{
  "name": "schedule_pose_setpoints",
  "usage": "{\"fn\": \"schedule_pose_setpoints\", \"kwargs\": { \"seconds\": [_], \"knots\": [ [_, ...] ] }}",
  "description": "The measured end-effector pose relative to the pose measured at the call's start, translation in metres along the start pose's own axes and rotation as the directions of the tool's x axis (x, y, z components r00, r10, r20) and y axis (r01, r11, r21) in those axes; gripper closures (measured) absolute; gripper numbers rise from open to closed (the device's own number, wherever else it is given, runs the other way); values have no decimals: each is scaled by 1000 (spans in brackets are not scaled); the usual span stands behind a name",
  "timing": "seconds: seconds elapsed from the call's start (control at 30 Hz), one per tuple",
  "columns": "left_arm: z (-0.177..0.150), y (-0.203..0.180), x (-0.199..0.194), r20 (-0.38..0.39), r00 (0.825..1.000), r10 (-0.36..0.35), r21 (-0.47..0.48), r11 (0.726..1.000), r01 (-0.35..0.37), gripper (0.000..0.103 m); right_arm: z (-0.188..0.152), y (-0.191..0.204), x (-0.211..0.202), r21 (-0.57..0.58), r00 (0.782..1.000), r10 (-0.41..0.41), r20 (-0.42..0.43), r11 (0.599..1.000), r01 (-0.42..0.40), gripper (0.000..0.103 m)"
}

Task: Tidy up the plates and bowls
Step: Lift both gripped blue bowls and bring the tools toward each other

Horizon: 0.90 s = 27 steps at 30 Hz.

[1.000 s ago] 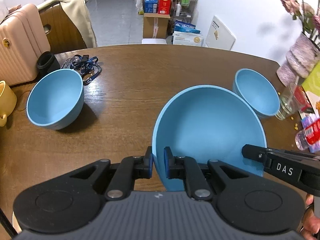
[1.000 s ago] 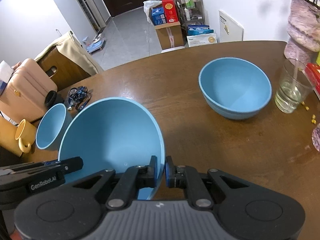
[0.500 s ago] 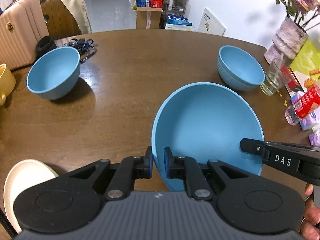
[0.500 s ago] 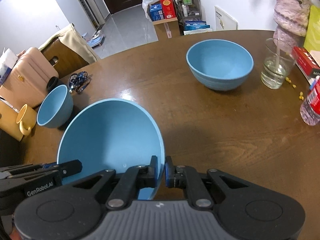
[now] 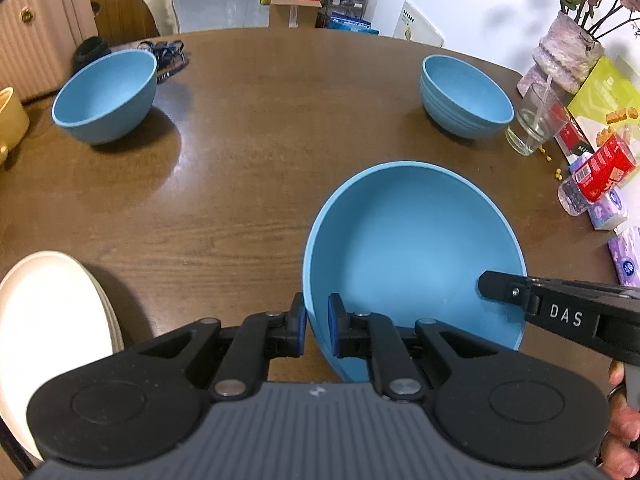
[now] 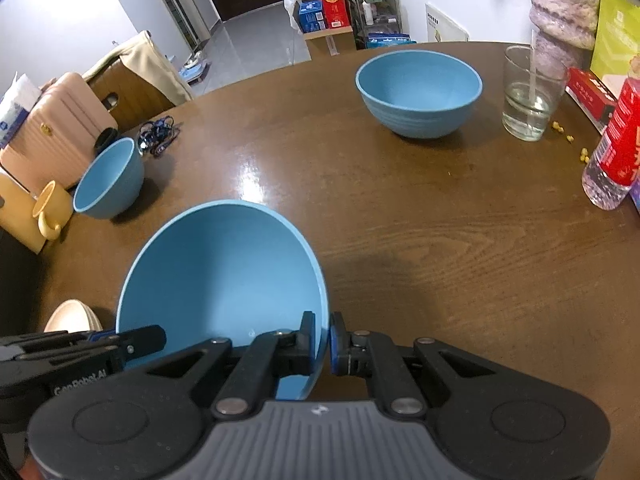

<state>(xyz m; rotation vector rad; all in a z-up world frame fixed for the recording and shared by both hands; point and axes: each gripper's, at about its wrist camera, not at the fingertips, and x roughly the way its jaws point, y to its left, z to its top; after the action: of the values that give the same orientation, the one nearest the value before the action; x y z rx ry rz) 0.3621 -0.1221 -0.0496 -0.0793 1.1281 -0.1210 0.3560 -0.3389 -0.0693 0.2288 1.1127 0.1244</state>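
Brown round wooden table (image 5: 248,168), cluttered room behind with a suitcase, a chair and boxes by the far wall.

Large blue bowl (image 5: 412,248) is carried tilted over the near middle of the table, held on two sides. Left gripper (image 5: 317,326) is clamped on its left rim, one pad inside and one outside. Right gripper (image 6: 322,338) is clamped the same way on the opposite rim. Whether the bowl's base touches the wood cannot be told.

Two smaller blue bowls sit well apart: one far left (image 5: 106,96), one far right (image 5: 466,96) near a water glass (image 5: 534,120). White plates (image 5: 52,332) are stacked at the near left edge.

Risks, as I judge them:
- Thin rim grips on a smooth bowl: if the two hands drift apart or twist unevenly, the rim could slip from a pad and the bowl drop.
- A swing to the right could knock the glass or the bottle (image 6: 614,148).
- Setting down near the left edge could clip the plates.
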Motion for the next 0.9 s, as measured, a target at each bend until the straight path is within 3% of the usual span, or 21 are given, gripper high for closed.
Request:
{"fn": "schedule_pose_setpoints", "kwargs": {
  "seconds": [0.43,0.9],
  "knots": [
    [-28,-7,12,-54,998,14,2,1000,-14,91,-34,-11,10,11,999,-12,-52,1000,13,96],
    [-34,-15,25,-89,996,14,52,999,-9,91,-47,-23,15,70,998,-37,-52,997,40,96]
  ]
}}
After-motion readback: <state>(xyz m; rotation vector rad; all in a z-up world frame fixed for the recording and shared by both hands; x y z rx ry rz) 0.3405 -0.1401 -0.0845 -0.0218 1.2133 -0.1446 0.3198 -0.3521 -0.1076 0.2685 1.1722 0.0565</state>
